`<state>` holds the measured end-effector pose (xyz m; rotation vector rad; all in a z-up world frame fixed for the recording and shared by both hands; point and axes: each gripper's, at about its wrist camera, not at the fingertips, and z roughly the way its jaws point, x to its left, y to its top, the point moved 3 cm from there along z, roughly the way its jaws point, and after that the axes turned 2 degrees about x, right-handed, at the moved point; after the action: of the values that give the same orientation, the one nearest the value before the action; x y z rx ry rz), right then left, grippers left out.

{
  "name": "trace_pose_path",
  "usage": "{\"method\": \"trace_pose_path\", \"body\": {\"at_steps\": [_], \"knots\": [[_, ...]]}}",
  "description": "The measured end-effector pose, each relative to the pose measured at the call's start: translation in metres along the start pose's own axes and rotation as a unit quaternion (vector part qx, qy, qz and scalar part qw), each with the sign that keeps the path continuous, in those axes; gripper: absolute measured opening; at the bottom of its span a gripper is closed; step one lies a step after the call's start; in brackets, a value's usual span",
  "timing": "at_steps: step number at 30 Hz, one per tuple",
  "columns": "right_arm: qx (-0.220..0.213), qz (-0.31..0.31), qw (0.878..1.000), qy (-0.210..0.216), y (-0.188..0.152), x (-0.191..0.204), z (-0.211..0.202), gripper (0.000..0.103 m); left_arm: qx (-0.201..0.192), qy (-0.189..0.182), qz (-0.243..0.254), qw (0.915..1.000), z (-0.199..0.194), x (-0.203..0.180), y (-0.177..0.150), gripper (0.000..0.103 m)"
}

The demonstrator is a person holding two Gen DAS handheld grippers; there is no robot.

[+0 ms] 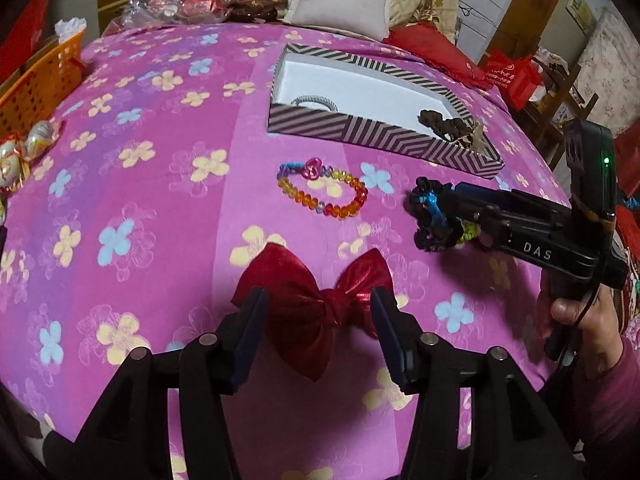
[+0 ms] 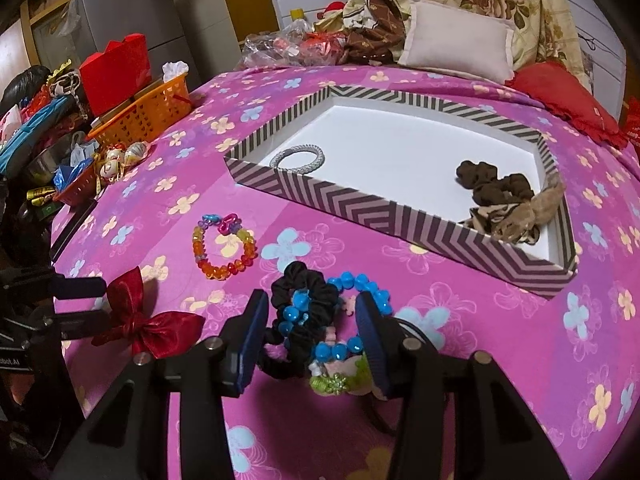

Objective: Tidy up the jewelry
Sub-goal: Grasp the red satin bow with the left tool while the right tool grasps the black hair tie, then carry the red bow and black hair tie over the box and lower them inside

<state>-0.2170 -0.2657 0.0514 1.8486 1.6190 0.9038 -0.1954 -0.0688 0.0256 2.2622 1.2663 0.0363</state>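
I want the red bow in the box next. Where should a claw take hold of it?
Grip the red bow at its narrow centre knot, coming from above. It lies flat on the bedspread, and its puffy loops would crumple, while the knot is firm and slim.

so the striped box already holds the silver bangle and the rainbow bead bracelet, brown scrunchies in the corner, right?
Not quite. The rainbow bead bracelet lies on the pink floral cover, outside the striped box. The box holds the silver bangle and the brown scrunchies in the corner. The right wrist view shows it.
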Motion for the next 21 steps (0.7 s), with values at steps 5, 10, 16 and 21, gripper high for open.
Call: {"method": "trace_pose_path", "body": {"at_steps": [5,10,16,21], "knots": [[0.003,0.001,1.000,0.001,0.000,0.000,0.001,0.047,0.011,0.001,-0.005,0.9999,0.007,0.002,-0.005,0.032],[0.003,-0.003,1.000,0.002,0.000,0.003,0.005,0.043,0.017,0.009,-0.002,0.9998,0.016,0.001,-0.009,0.032],[0.002,-0.013,1.000,0.001,0.000,0.007,0.006,0.017,0.018,0.005,-0.013,0.9998,0.025,0.004,-0.011,0.017],[-0.016,-0.016,1.000,0.007,-0.001,0.009,-0.004,0.011,0.003,-0.005,-0.016,0.9999,0.022,0.005,-0.011,0.000]]}}
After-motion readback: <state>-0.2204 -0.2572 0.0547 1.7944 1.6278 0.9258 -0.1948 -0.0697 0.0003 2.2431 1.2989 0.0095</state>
